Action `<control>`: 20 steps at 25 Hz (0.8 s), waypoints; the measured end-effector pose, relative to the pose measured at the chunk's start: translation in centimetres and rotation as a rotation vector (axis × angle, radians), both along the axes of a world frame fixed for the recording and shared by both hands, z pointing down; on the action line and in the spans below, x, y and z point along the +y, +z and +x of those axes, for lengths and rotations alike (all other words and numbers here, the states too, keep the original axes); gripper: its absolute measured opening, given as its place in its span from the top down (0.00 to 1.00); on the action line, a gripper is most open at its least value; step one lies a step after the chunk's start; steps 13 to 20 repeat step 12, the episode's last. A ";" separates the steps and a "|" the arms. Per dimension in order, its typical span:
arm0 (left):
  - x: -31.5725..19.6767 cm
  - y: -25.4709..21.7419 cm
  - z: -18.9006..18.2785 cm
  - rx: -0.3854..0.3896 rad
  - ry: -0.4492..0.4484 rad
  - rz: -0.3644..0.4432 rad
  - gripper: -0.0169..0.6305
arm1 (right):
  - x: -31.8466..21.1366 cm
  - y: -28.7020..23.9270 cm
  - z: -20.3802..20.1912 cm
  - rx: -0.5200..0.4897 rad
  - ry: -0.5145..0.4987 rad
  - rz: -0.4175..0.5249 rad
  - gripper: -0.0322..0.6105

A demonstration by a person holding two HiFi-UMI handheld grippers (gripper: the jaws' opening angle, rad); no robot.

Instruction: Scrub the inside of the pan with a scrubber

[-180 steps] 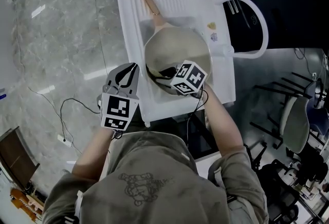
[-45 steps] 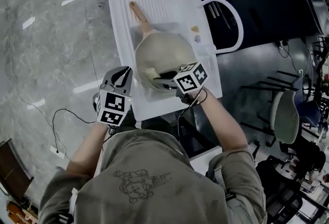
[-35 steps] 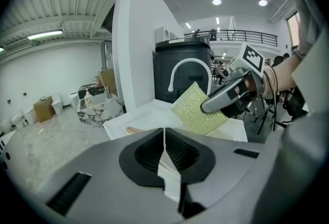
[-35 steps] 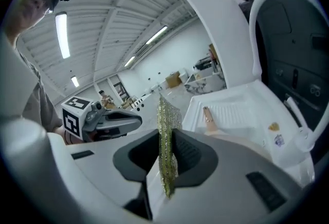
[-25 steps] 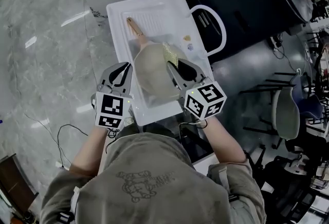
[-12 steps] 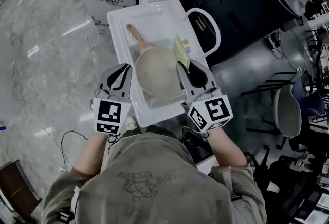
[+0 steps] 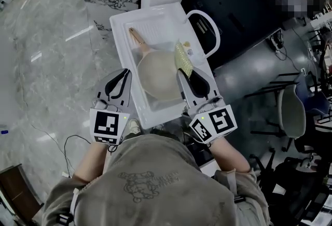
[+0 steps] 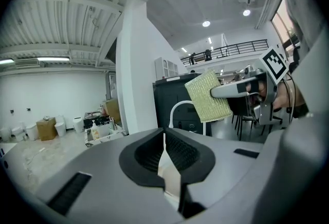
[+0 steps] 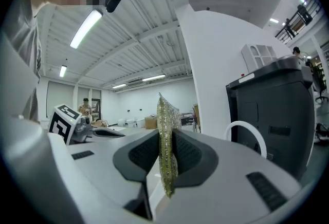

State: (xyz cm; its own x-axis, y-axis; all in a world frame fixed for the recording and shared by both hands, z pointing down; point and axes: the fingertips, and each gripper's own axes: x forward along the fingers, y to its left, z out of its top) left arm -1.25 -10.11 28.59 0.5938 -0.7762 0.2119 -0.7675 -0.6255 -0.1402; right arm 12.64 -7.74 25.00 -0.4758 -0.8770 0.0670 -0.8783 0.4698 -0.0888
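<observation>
— Two grippers: which one has the scrubber (image 7: 181,55)?
— The right one. My right gripper (image 9: 165,138) has its jaws pressed flat on it. It's a yellow-green mesh pad, edge-on between the pads and sticking out past the tips.

— And the left?
— My left gripper (image 8: 164,134) has its jaws together with the pads meeting at the tips. There's nothing in it.

— Where's the pan?
— It shows in the head view only. The pan (image 7: 158,75) is beige and lies in the white sink (image 7: 120,33). Its handle (image 7: 137,38) points away from me toward the ribbed far end. It sits between my two grippers. The left gripper (image 7: 123,75) is just beside the sink's left edge, over the marble floor (image 7: 52,64). The right gripper (image 7: 187,72) is at the pan's right side.

— Is the scrubber on the pan?
— From the head view it overlaps the pan's right rim, but I can't tell contact from above. The left gripper view gives what the head view doesn't. There the scrubber (image 8: 208,96) is seen broadside, held up in the air in front of a black cabinet (image 8: 169,97). The right gripper's marker cube (image 8: 275,62) is behind it.

— Anything else that differs by view?
— The white faucet (image 7: 211,25) arch shows in all three. The right gripper view catches my left gripper's marker cube (image 9: 66,119) at its left. It also shows a person (image 9: 85,107) far back in the hall, too small to make out.
</observation>
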 end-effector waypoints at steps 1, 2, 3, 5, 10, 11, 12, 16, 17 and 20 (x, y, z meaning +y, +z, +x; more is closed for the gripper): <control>0.2 -0.1 -0.1 0.004 -0.003 0.003 0.94 | 0.2 0.0 0.0 -0.016 0.000 -0.007 0.83; 0.4 -0.1 -0.1 0.006 -0.006 0.004 0.94 | 0.5 0.1 0.0 -0.024 0.002 -0.008 0.83; 0.7 -0.1 -0.1 0.007 -0.007 0.004 0.94 | 0.7 0.1 0.1 -0.026 0.006 -0.007 0.83; 1.2 0.1 0.0 0.008 -0.005 -0.001 0.94 | 1.2 0.2 0.2 -0.025 0.013 -0.005 0.83; 1.2 0.4 -0.4 0.004 -0.001 -0.007 0.94 | 1.2 0.5 -0.2 -0.009 0.011 -0.006 0.83; 1.1 0.6 -0.4 0.003 -0.001 -0.009 0.94 | 1.1 0.7 -0.3 -0.003 0.012 -0.006 0.83; 1.0 0.7 -0.5 0.002 0.000 -0.011 0.94 | 1.1 0.8 -0.4 0.004 0.012 -0.005 0.83; 1.0 0.7 -0.5 0.002 0.000 -0.011 0.94 | 1.1 0.8 -0.4 0.004 0.012 -0.005 0.83; 1.0 0.7 -0.5 0.002 0.000 -0.011 0.94 | 1.1 0.8 -0.4 0.004 0.012 -0.005 0.83; 1.0 0.7 -0.5 0.002 0.000 -0.011 0.94 | 1.1 0.8 -0.4 0.004 0.012 -0.005 0.83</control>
